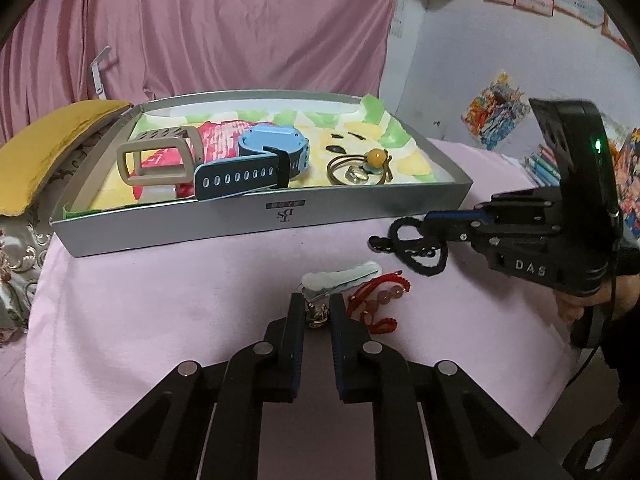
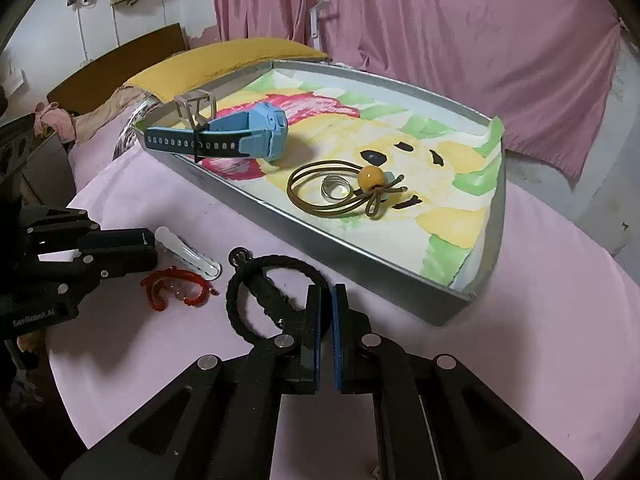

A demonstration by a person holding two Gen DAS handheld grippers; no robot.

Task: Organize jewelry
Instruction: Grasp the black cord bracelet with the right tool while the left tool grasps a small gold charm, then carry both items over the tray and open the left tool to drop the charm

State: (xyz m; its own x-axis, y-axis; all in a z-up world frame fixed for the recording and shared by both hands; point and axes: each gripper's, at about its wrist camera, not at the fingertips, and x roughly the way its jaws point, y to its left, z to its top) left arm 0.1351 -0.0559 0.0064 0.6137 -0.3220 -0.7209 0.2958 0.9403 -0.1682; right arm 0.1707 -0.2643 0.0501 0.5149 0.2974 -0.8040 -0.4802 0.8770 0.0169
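Two grippers are closed on jewelry lying on the pink cloth (image 1: 140, 312) in front of the grey tray (image 1: 256, 220).

A small metal charm (image 1: 316, 316), hard to make out, appears pinched by the left gripper (image 1: 316, 312) just in front of the white hair clip (image 1: 344, 276), beside the red beaded bracelet (image 1: 376, 300). The black cord bracelet (image 2: 256, 292) is clamped by the right gripper (image 2: 326, 300) near the tray's front wall. Inside the tray are seen a blue watch (image 2: 244, 136), a beige watch (image 1: 160, 156), an olive hair tie (image 2: 348, 188) and a ring (image 2: 336, 190).
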